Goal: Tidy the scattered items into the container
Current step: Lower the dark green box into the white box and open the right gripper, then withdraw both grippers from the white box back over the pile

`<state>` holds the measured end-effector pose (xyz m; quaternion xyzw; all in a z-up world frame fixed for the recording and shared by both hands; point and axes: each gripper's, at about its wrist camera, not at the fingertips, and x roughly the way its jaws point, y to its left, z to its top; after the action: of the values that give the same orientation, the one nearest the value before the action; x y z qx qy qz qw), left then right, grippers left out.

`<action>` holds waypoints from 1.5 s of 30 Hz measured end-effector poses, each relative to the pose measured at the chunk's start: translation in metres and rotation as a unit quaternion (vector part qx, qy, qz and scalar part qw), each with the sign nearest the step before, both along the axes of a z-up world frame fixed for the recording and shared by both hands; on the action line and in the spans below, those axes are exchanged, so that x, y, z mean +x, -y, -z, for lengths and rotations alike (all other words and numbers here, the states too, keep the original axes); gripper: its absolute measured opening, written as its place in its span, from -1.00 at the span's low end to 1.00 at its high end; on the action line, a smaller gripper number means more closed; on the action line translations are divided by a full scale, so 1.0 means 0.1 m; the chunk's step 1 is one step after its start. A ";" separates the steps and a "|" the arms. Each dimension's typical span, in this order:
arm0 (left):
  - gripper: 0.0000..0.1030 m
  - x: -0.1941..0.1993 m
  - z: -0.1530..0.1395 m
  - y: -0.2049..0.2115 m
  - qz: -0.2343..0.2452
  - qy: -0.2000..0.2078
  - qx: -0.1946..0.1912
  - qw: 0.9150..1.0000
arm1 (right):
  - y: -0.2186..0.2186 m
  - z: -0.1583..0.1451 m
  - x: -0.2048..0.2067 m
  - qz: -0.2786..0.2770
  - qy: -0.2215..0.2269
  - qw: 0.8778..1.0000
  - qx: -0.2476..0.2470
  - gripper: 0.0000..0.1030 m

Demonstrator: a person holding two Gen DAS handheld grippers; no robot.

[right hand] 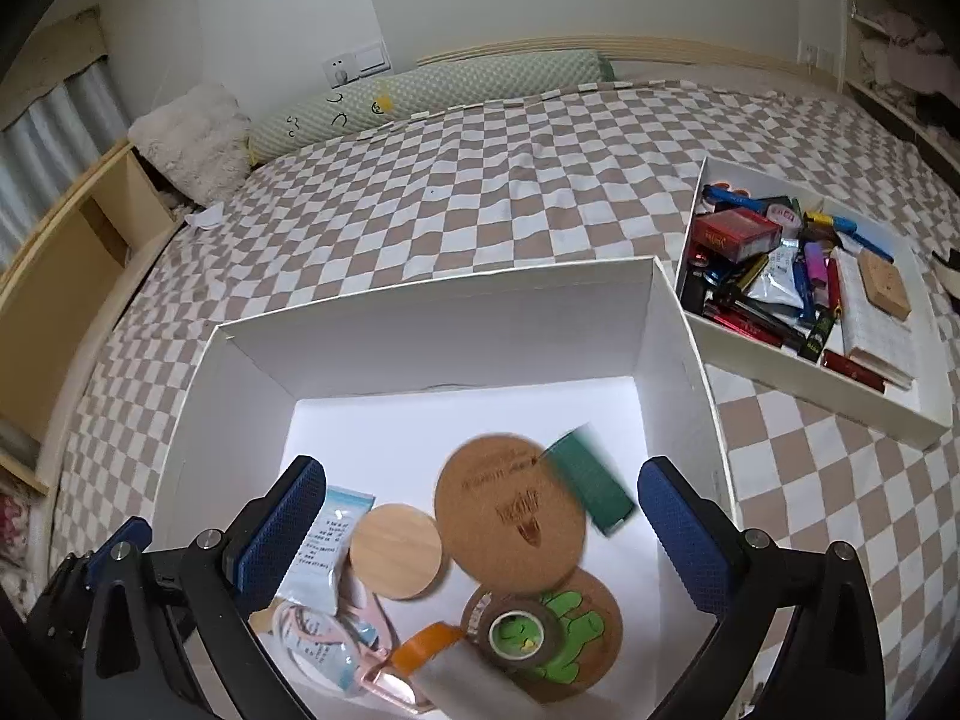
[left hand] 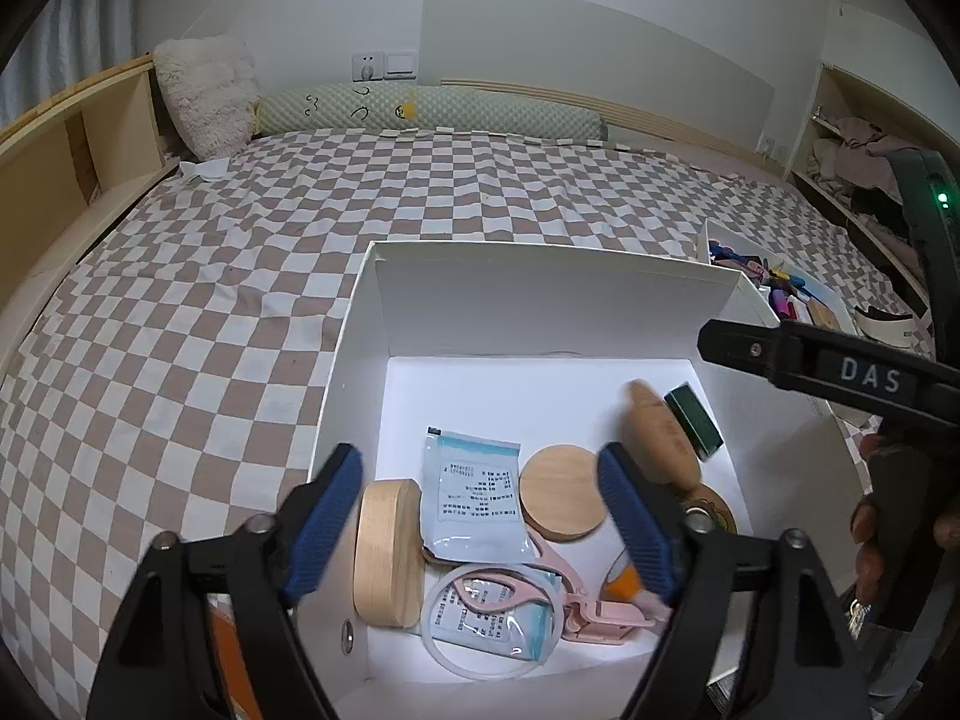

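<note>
White container [right hand: 678, 324] sits on the checkered bed [right hand: 468, 192], open-topped, walls tall on all four sides. Far half of its floor is bare; near half is crowded.

Right tool [right hand: 480, 516]: jaws spread wide over the container's near right part, nothing pressed between the pads. Between and below them, a large cork disc [right hand: 510, 510] and a dark green block [right hand: 591, 489], both motion-blurred and apparently loose in the air or just landing; cannot tell whether they touch the floor. The block lies close to the right wall.

Left tool [left hand: 480, 522]: jaws released, hovering over the near left part, empty.

Contents seen from the left wrist view: upright wooden puck [left hand: 387, 552] near the left wall, pale blue sachet [left hand: 471, 492] just right of it, flat wooden disc [left hand: 561, 492] beside that, pink scissors [left hand: 570, 588] and a clear ring [left hand: 492, 618] at the near edge. From the right wrist view: tape roll [right hand: 519, 630] on a cork coaster with green cactus print [right hand: 576, 630], orange tape [right hand: 429, 645] touching it on the left.

Second tray [right hand: 822, 378] stands just right of the container, full of lighters, packets and boxes; only a narrow strip of bed between the two. Bed left of and beyond the container is open. Long green bolster [right hand: 432, 96] and fluffy cushion [right hand: 186, 138] at the far headboard, well apart.
</note>
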<state>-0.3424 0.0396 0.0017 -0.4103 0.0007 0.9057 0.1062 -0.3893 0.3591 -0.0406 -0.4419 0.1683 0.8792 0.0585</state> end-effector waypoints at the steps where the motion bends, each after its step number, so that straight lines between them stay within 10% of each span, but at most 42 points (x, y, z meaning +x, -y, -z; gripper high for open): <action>1: 0.62 0.01 0.00 0.00 0.000 0.000 -0.001 1.000 | 0.01 -0.01 0.00 -0.002 0.000 1.000 -0.004 1.00; 14: 0.99 0.13 -0.06 -0.02 -0.009 0.010 -0.005 1.000 | 0.14 -0.13 0.19 -0.030 -0.001 0.999 0.013 1.00; 45: 0.99 0.70 -0.85 0.05 -0.022 -0.033 -0.005 0.999 | 0.28 -0.71 1.06 -0.056 -0.037 0.996 0.061 1.00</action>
<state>-0.2728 0.0344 0.0871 -0.3810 -0.0005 0.9207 0.0842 -0.2829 0.3315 0.0304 -0.4135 0.0910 0.9054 0.0296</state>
